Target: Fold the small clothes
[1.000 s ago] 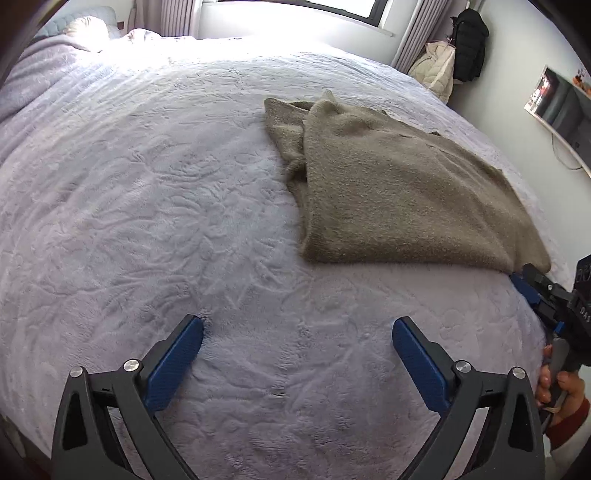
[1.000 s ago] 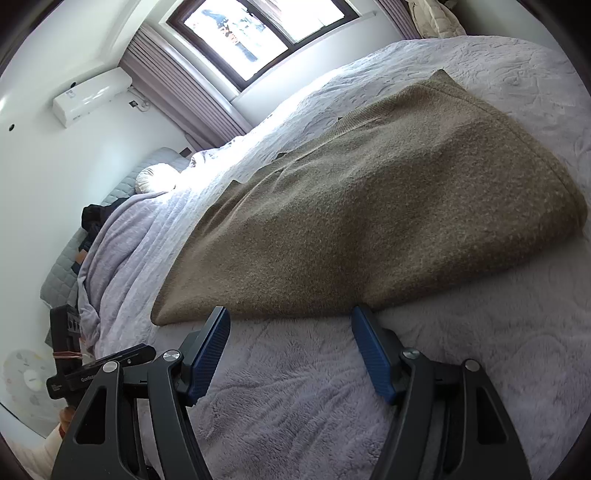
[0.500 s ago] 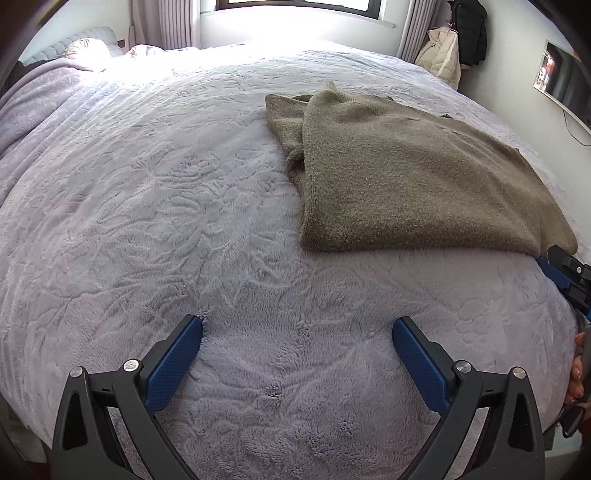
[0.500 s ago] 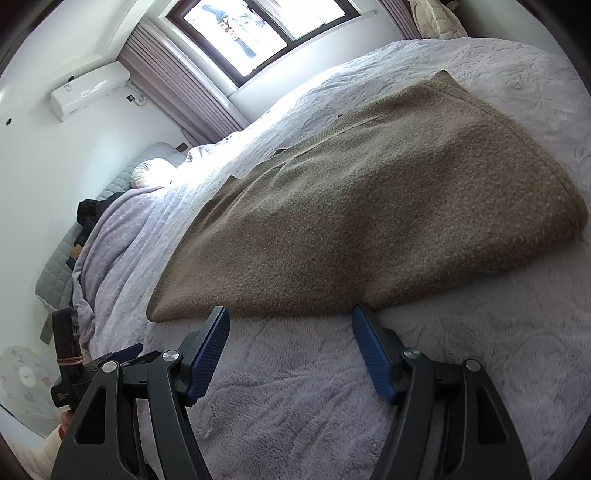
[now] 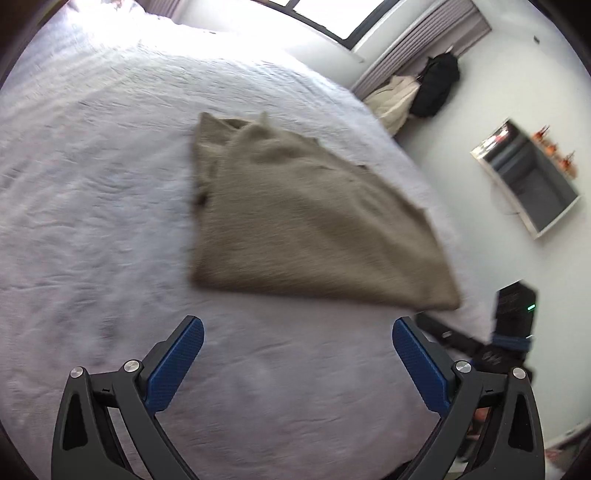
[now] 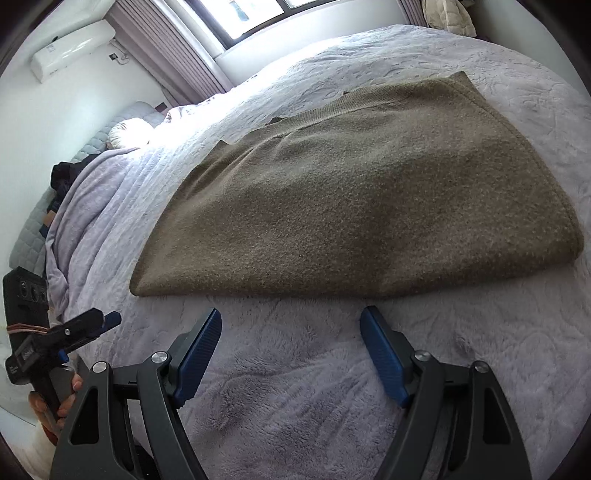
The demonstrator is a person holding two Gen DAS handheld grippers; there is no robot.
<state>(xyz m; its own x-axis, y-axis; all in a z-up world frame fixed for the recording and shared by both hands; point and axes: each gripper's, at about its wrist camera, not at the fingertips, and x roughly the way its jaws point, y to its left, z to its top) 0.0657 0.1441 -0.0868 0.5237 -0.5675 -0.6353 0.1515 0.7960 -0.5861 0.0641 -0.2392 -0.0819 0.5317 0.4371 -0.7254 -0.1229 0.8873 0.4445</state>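
Note:
A folded olive-brown knit garment (image 5: 303, 221) lies flat on the pale lilac bed cover (image 5: 92, 221). In the right wrist view the garment (image 6: 369, 206) fills the middle, its near folded edge just beyond my fingertips. My left gripper (image 5: 297, 325) is open and empty, above the cover a short way before the garment's near edge. My right gripper (image 6: 291, 314) is open and empty, close to the near edge. The left gripper also shows at the left of the right wrist view (image 6: 107, 319), off the garment's corner.
Pillows and dark clothes (image 6: 62, 173) lie at the bed's head. A window (image 5: 332, 14), hanging coats (image 5: 417, 92) and a wall shelf (image 5: 528, 184) stand beyond the bed. An air conditioner (image 6: 70, 48) hangs on the wall.
My left gripper has lifted and swung toward the garment's near edge, so its view is blurred and tilted. My right gripper has barely moved. The garment lies as before.

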